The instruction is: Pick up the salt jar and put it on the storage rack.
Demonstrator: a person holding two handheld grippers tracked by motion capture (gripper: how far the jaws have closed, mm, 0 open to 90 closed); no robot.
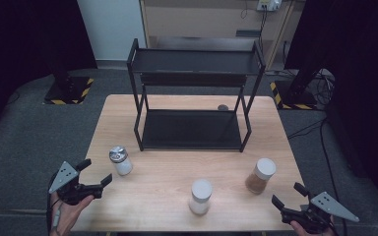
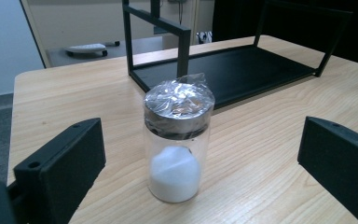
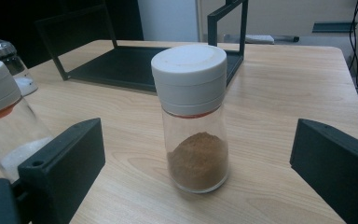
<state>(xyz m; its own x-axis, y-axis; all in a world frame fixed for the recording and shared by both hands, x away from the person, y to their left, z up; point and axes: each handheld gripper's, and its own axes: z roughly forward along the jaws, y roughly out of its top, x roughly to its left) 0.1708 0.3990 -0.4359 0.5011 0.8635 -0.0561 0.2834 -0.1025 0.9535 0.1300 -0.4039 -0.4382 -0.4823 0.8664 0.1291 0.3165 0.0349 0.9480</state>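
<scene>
1. Left gripper (image 1: 94, 175) is hovering at the tabletop (image 1: 177, 167) edge, jaws spread wide, gripping nothing; it is facing the foil-capped salt jar (image 2: 178, 140), which is standing just in front of the black rack (image 1: 193, 93), off its left corner.
2. Right gripper (image 1: 289, 195) is sitting jaws open, empty, aiming at the brown spice jar (image 3: 195, 116), which is upright in front of the rack's right corner.
3. White-capped jar (image 1: 200, 195) is standing between them, nearer the front edge.

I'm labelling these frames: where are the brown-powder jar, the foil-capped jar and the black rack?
brown-powder jar (image 3: 196, 161), right gripper view, on the powder.
foil-capped jar (image 2: 179, 105), left gripper view, on its foil-wrapped cap.
black rack (image 1: 192, 129), high view, on its lower shelf.
</scene>
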